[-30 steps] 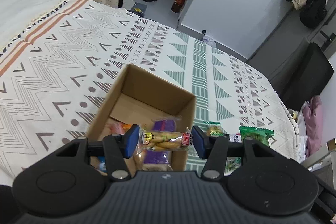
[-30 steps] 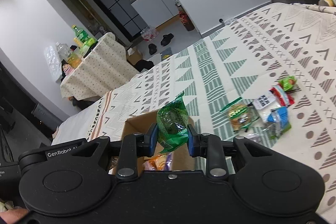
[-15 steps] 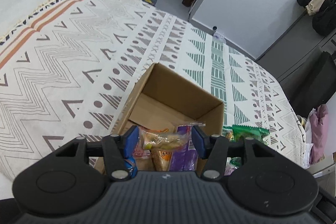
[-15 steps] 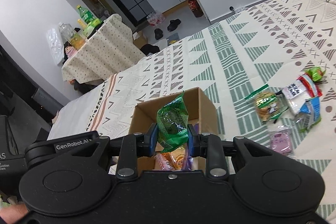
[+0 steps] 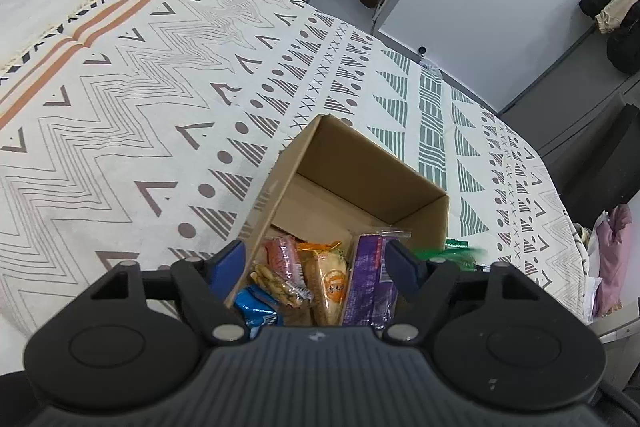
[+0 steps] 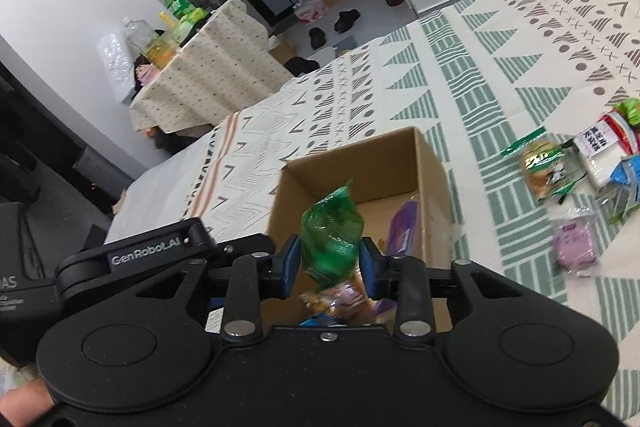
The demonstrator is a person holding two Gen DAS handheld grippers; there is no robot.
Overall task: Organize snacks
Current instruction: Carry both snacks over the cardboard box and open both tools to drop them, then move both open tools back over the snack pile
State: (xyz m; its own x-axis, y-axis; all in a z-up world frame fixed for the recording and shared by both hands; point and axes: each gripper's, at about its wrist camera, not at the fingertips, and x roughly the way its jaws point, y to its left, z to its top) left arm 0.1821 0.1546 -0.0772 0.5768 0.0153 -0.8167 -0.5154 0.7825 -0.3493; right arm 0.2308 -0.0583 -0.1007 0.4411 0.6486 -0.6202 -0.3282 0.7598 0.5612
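— Where are the snacks?

— Most stand in the cardboard box (image 5: 424,211) on the bed (image 5: 132,115), crowded at its near end: a purple packet (image 5: 370,279), an orange packet (image 5: 330,279), a packet of sticks (image 5: 280,283) and a blue packet (image 5: 256,307).

— And the tools?

— The left tool (image 5: 316,263) hangs over those packets with its jaws spread and nothing between them. The right tool (image 6: 329,267) is clamped on a green bag (image 6: 330,231) above the box.

— Anything outside it?

— A loose bunch of packets (image 6: 576,179) lies on the bed beside the box, towards the bed's right edge in the right wrist view.
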